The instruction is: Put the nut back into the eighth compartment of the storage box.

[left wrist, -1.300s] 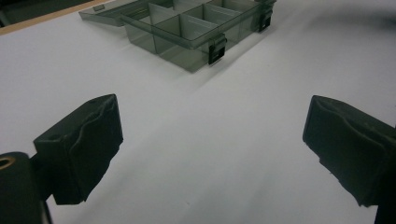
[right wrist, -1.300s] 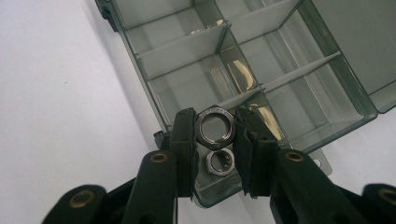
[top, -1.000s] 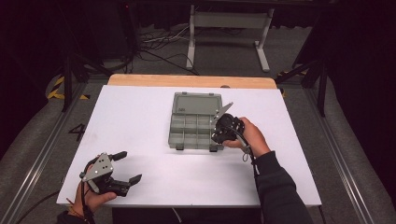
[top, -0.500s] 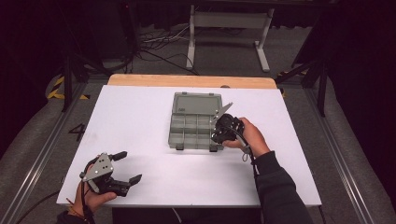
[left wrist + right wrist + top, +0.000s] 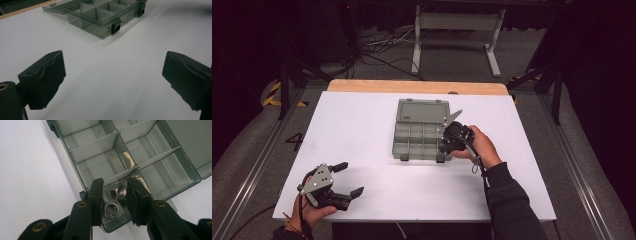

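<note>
A white worktop (image 5: 362,130) carries an open grey compartment box (image 5: 419,135) near the middle of its far edge, the lid laid back toward that edge. The right gripper (image 5: 451,142) hangs over the box's near right corner compartment, its jaws just eased slightly apart, nothing pinched. Between them lie two nuts (image 5: 117,200) on the compartment floor. The left gripper (image 5: 346,179) rests at the near left corner, jaws wide apart.

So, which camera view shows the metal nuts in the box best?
The right gripper view: two metal nuts lie in a corner compartment of the clear organizer box, close between the right hand-held gripper jaws. The high view hides them behind that gripper; the left gripper view shows the box's front compartments, nuts not discernible.
</note>
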